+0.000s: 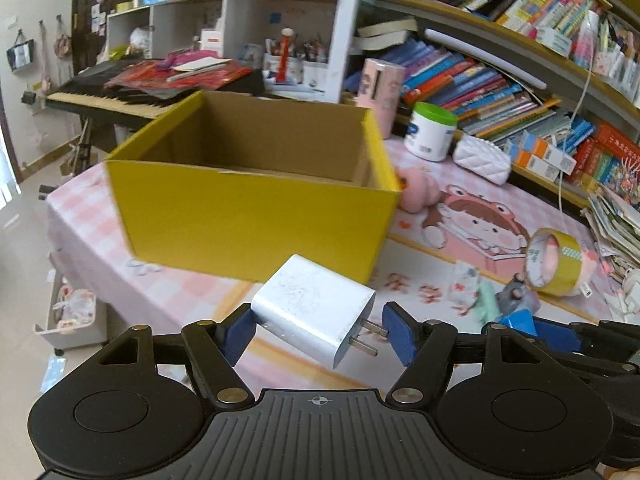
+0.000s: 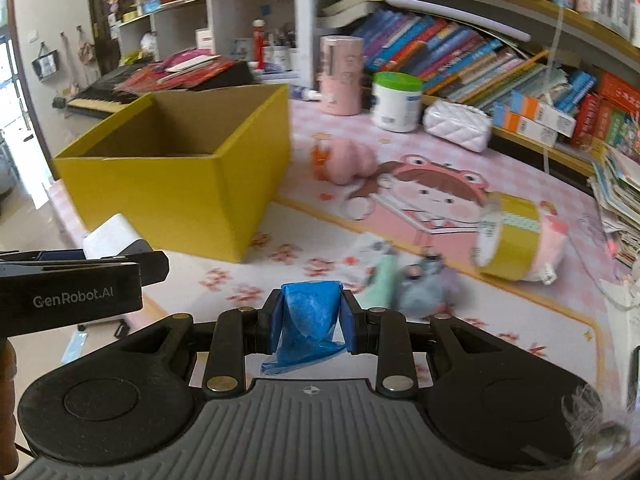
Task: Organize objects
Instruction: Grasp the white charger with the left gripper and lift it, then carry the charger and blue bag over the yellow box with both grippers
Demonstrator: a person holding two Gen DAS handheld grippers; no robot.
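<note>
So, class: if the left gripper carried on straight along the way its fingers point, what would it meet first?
Most likely the near wall of the yellow box, straight ahead of the left gripper, which holds the white charger. Depth is hard to judge, so it might pass over the rim.

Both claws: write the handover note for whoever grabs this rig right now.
Left claw: shut on the white charger, held in the air in front of the yellow box.
Right claw: shut on a blue plastic bag, above the mat.
Done: both items picked up; the visible part of the box's inside shows nothing in it.
Left: drop both into the box, then collect the tape roll, pink plush toy and the small items beside the tape.
</note>
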